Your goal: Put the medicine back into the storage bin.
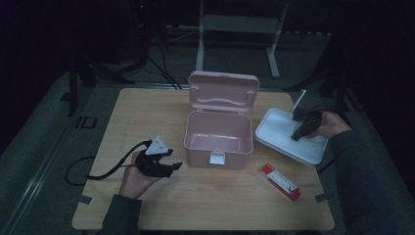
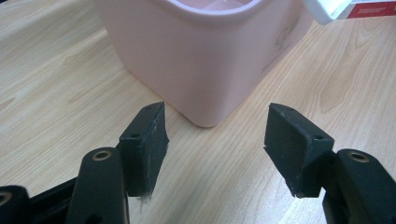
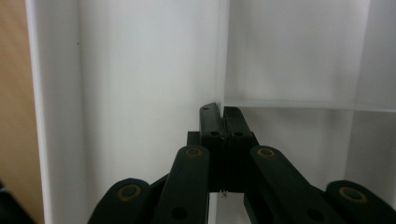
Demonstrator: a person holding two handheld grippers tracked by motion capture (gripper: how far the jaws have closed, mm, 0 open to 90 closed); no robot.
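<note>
Left gripper (image 2: 212, 135) rests low on the light wooden table (image 1: 147, 112), jaws wide apart, empty, aimed at the near-left corner of the open pink plastic box (image 1: 219, 133), likely to steady it; right gripper (image 3: 223, 116) at far right, jaws pressed together over the white plastic divided tray (image 1: 281, 128), grasp unclear; red-and-white flat carton (image 1: 280, 182) near right, print unreadable

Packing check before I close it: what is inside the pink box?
Nothing shows inside the pink box: its lid stands open and the visible floor is bare. The front wall hides the strip of floor just behind it.
</note>
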